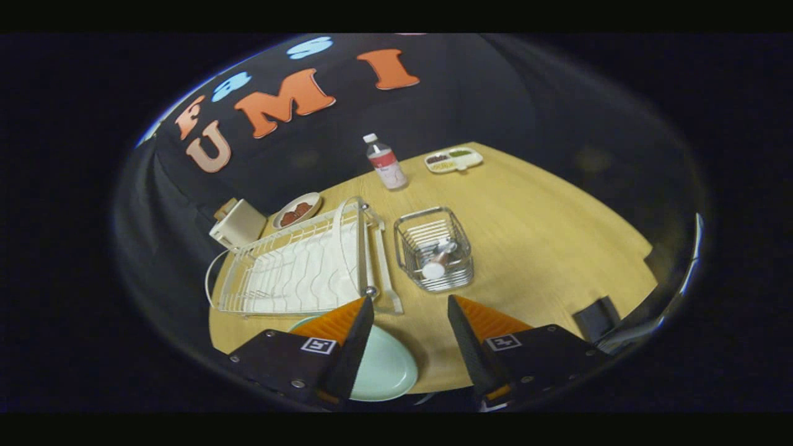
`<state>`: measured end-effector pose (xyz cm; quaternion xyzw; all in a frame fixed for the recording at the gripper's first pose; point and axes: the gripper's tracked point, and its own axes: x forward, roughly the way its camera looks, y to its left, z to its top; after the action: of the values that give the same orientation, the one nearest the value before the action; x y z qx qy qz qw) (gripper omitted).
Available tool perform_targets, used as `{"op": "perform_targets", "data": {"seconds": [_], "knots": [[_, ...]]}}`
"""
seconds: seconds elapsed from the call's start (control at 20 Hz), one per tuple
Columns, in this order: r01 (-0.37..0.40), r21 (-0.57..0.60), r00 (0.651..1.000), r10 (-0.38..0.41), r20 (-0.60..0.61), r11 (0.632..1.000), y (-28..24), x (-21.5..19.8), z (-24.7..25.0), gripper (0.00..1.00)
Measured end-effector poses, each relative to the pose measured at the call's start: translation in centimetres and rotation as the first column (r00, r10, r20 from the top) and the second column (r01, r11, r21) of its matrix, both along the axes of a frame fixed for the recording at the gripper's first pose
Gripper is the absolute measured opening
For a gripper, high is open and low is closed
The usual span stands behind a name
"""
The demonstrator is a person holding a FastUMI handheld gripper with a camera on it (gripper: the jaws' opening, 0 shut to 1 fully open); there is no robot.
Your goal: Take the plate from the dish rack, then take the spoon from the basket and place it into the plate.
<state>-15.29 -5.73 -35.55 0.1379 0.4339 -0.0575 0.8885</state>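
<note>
Held above the near end of the wooden table (545, 223), the gripper (410, 317) has its fingers spread wide with nothing between them but bare tabletop; it grips nothing. Taking the dish rack (297, 263) as landmark and going left to right: a cream, box-like appliance (238, 224) sits just behind the rack's far left corner; a small dish with something reddish-brown (297, 210) lies just behind the rack; the pale green plate (387, 368) lies flat on the table just in front of the rack, partly under the left finger (347, 347); the wire basket (435, 249) stands just to the right of the rack, ahead of the gap between the fingers, with the spoon (437, 260) lying inside it; a bottle with a red label (385, 162) stands upright well behind the rack; a divided tray (453, 160) lies farther back and right; a dark block (596, 317) sits far right of the rack by the table's edge.
</note>
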Motion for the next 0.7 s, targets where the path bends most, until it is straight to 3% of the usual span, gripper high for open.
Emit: {"op": "perform_targets", "data": {"seconds": [0.25, 0.45, 0.55, 0.7], "knots": [[-0.075, -0.211, 0.986, 0.104, 0.129, 0.975, -1.5, 2.4, 1.5, 0.75], [-0.146, -0.265, 0.969, 0.192, 0.154, 0.953, -1.0, 3.5, 1.0, 0.72], [-0.143, -0.29, 0.972, 0.189, 0.137, 0.946, -1.7, 3.9, -0.2, 0.63], [-0.145, -0.287, 0.972, 0.191, 0.137, 0.947, -1.6, 4.4, -0.8, 0.33]]}}
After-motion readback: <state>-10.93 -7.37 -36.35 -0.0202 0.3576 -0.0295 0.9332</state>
